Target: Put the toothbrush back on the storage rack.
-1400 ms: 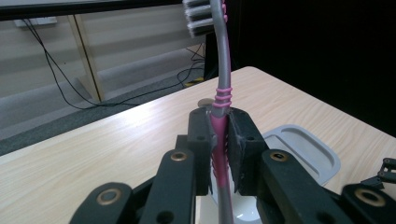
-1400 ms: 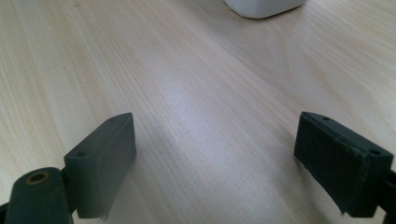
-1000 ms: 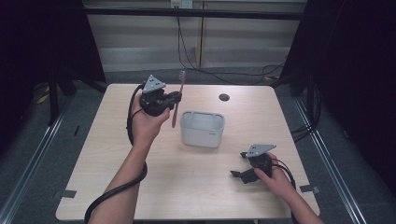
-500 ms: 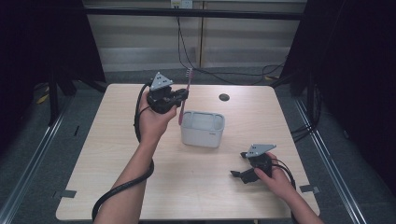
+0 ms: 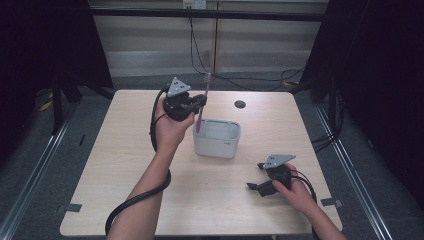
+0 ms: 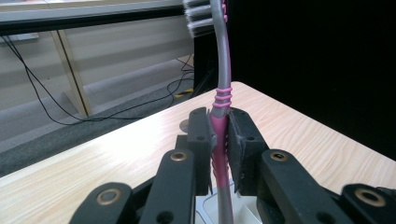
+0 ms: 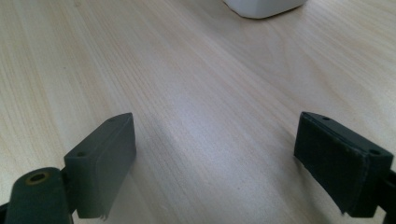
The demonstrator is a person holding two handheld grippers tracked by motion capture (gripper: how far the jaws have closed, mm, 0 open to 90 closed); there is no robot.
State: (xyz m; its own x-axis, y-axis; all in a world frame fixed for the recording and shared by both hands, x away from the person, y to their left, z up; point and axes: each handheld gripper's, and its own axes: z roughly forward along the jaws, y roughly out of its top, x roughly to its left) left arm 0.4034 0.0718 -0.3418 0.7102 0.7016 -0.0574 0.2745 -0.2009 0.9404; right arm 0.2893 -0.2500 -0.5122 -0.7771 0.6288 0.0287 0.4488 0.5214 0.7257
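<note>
A pink and grey toothbrush stands upright, bristles up, with my left gripper shut on its handle. Its lower end hangs at the near left corner of a white open box in the middle of the table. In the left gripper view both black pads clamp the pink grip of the toothbrush, and the box's rim shows just below. My right gripper rests low on the table at the front right, jaws wide apart with only bare wood between them.
A small dark round hole sits in the tabletop behind the box. The white box's corner lies ahead of the right gripper. Black cables trail from both grippers. Dark curtains and metal rails flank the table.
My left gripper has carried the toothbrush to the right, from left of the box to its near left corner. The right gripper has stayed put.
</note>
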